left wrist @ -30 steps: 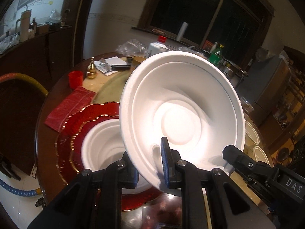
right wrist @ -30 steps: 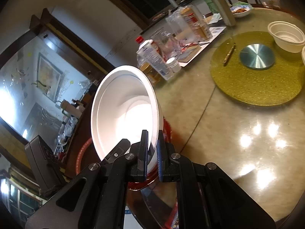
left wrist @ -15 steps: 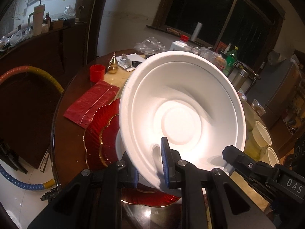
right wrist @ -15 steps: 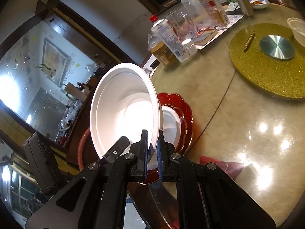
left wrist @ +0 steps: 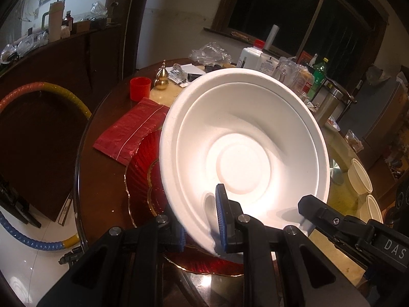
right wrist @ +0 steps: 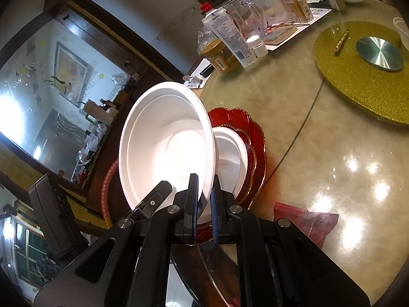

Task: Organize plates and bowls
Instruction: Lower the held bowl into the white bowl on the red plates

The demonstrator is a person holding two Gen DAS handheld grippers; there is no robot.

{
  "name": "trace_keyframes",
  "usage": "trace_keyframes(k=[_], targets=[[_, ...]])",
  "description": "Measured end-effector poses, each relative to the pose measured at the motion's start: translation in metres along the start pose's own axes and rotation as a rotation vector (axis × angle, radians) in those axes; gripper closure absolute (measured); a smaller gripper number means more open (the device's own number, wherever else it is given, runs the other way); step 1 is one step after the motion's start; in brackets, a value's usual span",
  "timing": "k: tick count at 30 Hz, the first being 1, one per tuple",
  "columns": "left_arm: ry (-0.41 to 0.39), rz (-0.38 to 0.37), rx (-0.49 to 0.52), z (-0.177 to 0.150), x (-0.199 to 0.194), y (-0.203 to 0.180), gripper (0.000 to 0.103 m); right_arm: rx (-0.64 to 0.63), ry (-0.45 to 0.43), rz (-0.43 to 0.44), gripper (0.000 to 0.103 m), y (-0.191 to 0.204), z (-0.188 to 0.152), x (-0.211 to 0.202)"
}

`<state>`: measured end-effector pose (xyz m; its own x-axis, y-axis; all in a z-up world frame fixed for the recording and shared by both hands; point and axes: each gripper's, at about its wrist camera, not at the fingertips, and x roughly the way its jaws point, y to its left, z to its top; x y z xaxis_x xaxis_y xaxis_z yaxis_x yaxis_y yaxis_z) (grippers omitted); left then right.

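I have the big white bowl (left wrist: 245, 158) pinched at its rim by both grippers, held tilted in the air above the red plates (right wrist: 245, 133). My left gripper (left wrist: 202, 220) is closed on the rim's near edge, one pad inside the bowl and one outside. My right gripper (right wrist: 204, 199) is narrowed onto the rim at another spot, its pads on either side of the thin wall. A second, smaller white bowl (right wrist: 230, 153) sits on the red plates, right under the raised bowl. The plates lie near the edge of the round surface (right wrist: 319, 166). A red napkin (left wrist: 130, 133) lies just beside the plates, a red cup (left wrist: 140, 88) beyond it.
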<state>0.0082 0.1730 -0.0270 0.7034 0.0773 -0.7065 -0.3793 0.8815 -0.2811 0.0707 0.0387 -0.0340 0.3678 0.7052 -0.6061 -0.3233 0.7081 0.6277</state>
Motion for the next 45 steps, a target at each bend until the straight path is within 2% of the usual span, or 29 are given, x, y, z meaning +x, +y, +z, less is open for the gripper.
trace_keyframes(k=[30, 45], targets=[[0.037, 0.003, -0.008, -0.004, 0.007, 0.01, 0.084, 0.014, 0.037, -0.018, 0.095, 0.002, -0.005, 0.015], [0.025, 0.012, -0.008, -0.001, 0.007, 0.01, 0.083, 0.023, 0.04, -0.008, 0.095, 0.001, -0.004, 0.016]])
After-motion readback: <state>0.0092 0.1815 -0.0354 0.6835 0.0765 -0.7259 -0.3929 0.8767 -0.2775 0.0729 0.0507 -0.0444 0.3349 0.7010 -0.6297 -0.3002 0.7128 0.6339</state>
